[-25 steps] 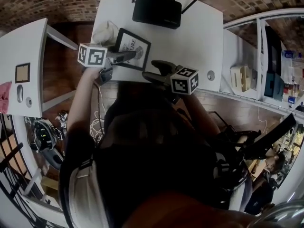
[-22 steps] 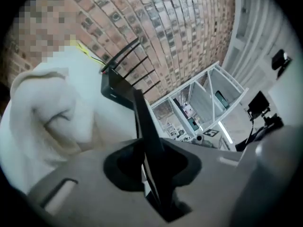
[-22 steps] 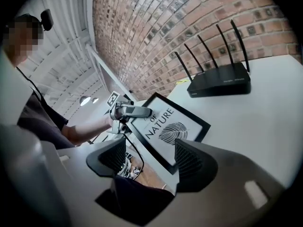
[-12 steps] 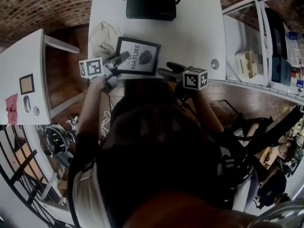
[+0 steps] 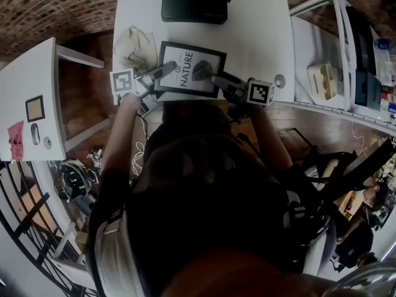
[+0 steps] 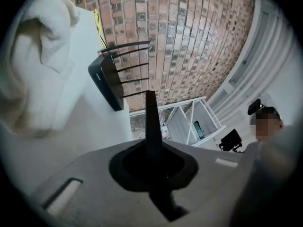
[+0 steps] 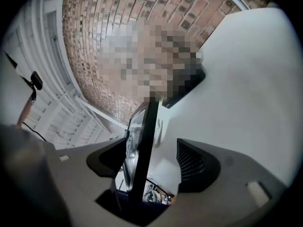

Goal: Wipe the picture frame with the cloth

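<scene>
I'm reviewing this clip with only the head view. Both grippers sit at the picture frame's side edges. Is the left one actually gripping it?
Observer: Yes. The left gripper view shows the left gripper with its jaws shut on the picture frame, on its thin dark edge.
Operator: And the right?
Observer: The right gripper has its jaws apart, with the frame's edge between them, not clamped.
Operator: Anyone nearby?
Observer: A person shows far right in the left gripper view, in the background.
</scene>
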### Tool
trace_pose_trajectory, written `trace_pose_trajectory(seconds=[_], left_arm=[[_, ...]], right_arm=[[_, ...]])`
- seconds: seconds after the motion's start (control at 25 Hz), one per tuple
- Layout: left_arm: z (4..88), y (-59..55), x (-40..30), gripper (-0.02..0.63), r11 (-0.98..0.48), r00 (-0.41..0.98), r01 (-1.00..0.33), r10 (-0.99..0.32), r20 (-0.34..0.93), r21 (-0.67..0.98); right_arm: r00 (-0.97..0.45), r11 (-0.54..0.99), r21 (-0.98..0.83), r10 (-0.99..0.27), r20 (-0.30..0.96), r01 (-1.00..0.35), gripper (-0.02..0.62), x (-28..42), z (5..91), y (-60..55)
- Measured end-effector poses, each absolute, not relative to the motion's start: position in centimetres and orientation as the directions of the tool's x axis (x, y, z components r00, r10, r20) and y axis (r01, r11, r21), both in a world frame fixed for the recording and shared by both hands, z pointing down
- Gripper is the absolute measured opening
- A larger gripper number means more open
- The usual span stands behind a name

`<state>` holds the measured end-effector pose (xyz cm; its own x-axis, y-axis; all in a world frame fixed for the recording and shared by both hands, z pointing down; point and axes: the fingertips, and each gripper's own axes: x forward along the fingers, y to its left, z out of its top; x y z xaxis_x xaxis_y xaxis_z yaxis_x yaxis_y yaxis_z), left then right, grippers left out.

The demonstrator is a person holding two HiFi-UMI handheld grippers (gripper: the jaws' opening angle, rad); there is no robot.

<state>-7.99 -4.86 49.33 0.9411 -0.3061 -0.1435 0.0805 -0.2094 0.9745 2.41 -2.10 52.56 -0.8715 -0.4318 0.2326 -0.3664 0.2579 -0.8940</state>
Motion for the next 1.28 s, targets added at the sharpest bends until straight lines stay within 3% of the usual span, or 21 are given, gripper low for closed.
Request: trace_pose_trajectory(seconds=[0.08,0.12,0.16,0.2,0.28,0.52,0.72,0.88,1.08,1.16,1.28], left_arm=[[48.8,-4.2,-6.9,0.017,-0.214,0.946,0.11,-0.277,-0.169,0.971],[48.7,-3.9,-6.5,0.017,-0.217,0.949,0.111,-0.268,-0.168,0.97],[48.9,-3.7,-6.1,0.017,-0.217,0.951,0.099,-0.266,-0.157,0.971],[49.4,-3.7,-5.9,0.017,-0.217,0.953,0.074,-0.271,-0.133,0.973],[50.8,-3.8,-6.0,0.021,-0.221,0.955,0.007,-0.287,-0.072,0.975],[52.6,-4.3,-7.3,0.064,-0.271,0.949,-0.112,-0.314,0.022,0.956],[53.1,-3.6,-8.8,0.1,-0.225,0.926,-0.174,-0.369,0.081,0.959],[53.2,-4.1,-10.3,0.121,-0.326,0.927,-0.213,-0.366,0.085,0.921],[54.1,-5.3,-16.1,0.124,-0.25,0.805,-0.328,-0.578,0.131,0.911],[53.8,-5.2,-17.6,0.124,-0.24,0.79,-0.318,-0.603,0.116,0.917],[51.9,-4.4,-16.7,0.124,-0.248,0.825,-0.186,-0.565,0.014,0.951]], right_arm=[[-0.898,0.274,-0.922,-0.417,0.143,-0.274,0.28,1.7,51.2,-1.8],[-0.906,0.275,-0.931,-0.408,0.112,-0.239,0.223,1.4,50.9,-1.6],[-0.91,0.27,-0.939,-0.404,0.092,-0.215,0.115,1.1,50.7,-1.4],[-0.909,0.26,-0.944,-0.408,0.083,-0.202,0.062,1.0,50.8,-1.2],[-0.903,0.24,-0.952,-0.423,0.074,-0.19,0.04,1.0,50.9,-1.1],[-0.89,0.225,-0.958,-0.452,0.06,-0.179,0.015,0.9,50.5,-1.2],[-0.895,0.258,-0.948,-0.442,0.057,-0.188,0.008,-0.1,49.2,-0.7],[-0.891,0.301,-0.931,-0.451,0.052,-0.207,0.008,-1.6,48.6,-0.9],[-0.843,0.233,-0.947,-0.534,0.065,-0.221,0.008,-0.7,48.9,-0.9],[-0.828,0.218,-0.949,-0.556,0.072,-0.229,0.008,0.0,48.8,-0.5],[-0.817,0.22,-0.939,-0.568,0.097,-0.264,0.008,0.6,49.1,0.3]])
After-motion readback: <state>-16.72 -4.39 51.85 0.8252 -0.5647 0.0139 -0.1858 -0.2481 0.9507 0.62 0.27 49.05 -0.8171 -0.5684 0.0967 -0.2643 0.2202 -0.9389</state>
